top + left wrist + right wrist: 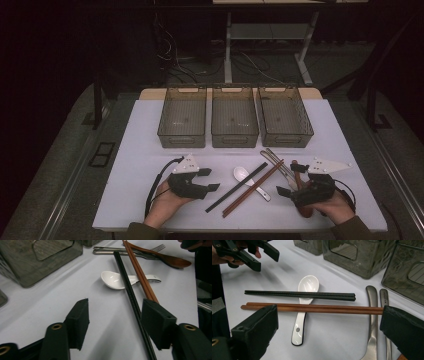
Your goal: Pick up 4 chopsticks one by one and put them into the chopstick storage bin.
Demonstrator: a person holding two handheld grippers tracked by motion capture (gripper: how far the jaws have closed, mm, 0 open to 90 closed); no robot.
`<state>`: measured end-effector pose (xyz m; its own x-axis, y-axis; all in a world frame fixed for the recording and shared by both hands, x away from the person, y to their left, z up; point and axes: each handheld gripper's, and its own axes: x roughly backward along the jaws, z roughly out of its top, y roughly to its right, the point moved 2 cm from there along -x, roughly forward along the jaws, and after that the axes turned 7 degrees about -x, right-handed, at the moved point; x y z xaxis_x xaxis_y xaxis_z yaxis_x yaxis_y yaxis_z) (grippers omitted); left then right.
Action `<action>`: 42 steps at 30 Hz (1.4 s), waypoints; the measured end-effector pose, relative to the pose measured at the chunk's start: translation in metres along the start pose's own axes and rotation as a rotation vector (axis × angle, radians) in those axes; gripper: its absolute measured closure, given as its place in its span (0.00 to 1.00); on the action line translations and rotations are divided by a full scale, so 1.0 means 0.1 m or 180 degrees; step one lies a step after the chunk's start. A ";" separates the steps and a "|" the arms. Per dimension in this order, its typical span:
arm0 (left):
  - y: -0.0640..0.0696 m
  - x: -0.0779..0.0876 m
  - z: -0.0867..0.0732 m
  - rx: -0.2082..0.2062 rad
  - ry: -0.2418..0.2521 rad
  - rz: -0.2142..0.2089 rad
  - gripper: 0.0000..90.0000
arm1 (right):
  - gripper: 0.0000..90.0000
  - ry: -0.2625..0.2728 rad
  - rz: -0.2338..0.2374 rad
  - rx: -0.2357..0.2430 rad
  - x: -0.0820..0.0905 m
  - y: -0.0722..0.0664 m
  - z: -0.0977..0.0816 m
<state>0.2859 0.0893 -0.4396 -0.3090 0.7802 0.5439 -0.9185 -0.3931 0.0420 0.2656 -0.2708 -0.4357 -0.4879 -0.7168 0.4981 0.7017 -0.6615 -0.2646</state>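
On the white table (140,150) lie a white ceramic spoon (241,174), a pair of black chopsticks (237,186) and a pair of brown wooden chopsticks (252,188), both pairs crossing the spoon's handle. My left gripper (210,179) is open just left of them. Its jaws frame the black chopsticks (125,277) and the white spoon (112,280), with nothing held. Right of the chopsticks my right gripper (289,179) is open too, and its jaws straddle the brown chopsticks (317,308) from above. Metal cutlery (277,162) and a wooden spoon (172,261) lie by the right gripper.
Three grey see-through bins (183,117) (234,117) (286,117) stand side by side at the back of the table. Bare white surface lies between the bins and the cutlery. Dark floor, cables and a desk frame are beyond the table.
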 end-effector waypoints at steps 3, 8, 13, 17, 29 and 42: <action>0.02 -0.03 0.01 -0.0012 0.0009 -0.0024 0.50 | 0.02 -0.0007 -0.0001 0.0005 0.00 0.00 0.00; 0.04 -0.09 0.02 -0.0020 -0.0028 -0.0077 0.59 | 0.02 -0.0011 -0.0002 0.0008 -0.01 0.00 0.00; 0.08 -0.16 0.03 -0.0016 -0.0052 -0.0120 0.65 | 0.02 -0.0019 -0.0001 0.0005 -0.02 0.00 0.00; 0.11 -0.22 0.04 -0.0017 -0.0094 -0.0132 0.70 | 0.02 -0.0024 -0.0003 0.0011 -0.02 0.00 -0.01; 0.21 -0.36 -0.01 -0.0038 -0.0264 -0.0317 0.81 | 0.02 -0.0027 -0.0004 0.0007 -0.02 0.00 -0.01; 0.20 -0.38 -0.03 -0.0092 -0.0367 -0.0317 0.83 | 0.02 -0.0030 -0.0012 0.0021 -0.02 0.00 -0.01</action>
<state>0.2782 0.0531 -0.4621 -0.1870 0.7529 0.6310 -0.9505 -0.3009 0.0773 0.2661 -0.2698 -0.4372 -0.4857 -0.7121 0.5069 0.7032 -0.6628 -0.2573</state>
